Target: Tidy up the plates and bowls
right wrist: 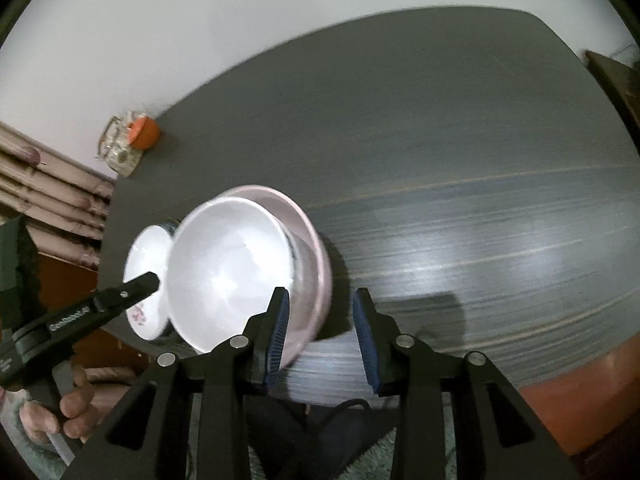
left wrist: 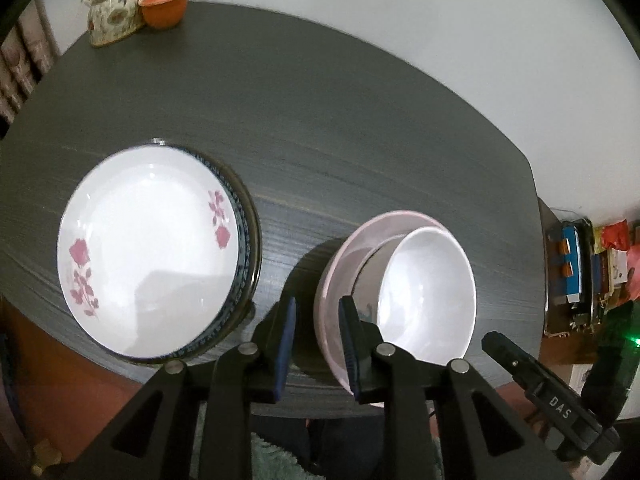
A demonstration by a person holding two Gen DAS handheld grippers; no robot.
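On the dark table point(left wrist: 320, 120), a white plate with pink flowers point(left wrist: 148, 248) lies on a blue-rimmed plate point(left wrist: 246, 240) at the left. To its right, a white bowl point(left wrist: 428, 288) sits tilted inside a pink bowl point(left wrist: 348, 252). My left gripper point(left wrist: 319, 302) is open at the pink bowl's near left rim, and its pads press on nothing. In the right wrist view the white bowl point(right wrist: 228, 268) and pink bowl point(right wrist: 316, 248) lie left of centre. My right gripper point(right wrist: 321, 292) is open beside the pink bowl's right rim, over bare table.
A floral teapot point(left wrist: 114, 8) and an orange cup point(left wrist: 164, 4) stand at the far left corner. A cluttered shelf point(left wrist: 580, 264) lies beyond the table's right edge. The bowls stand close to the near edge. A hand point(right wrist: 76, 400) holds the left gripper's handle.
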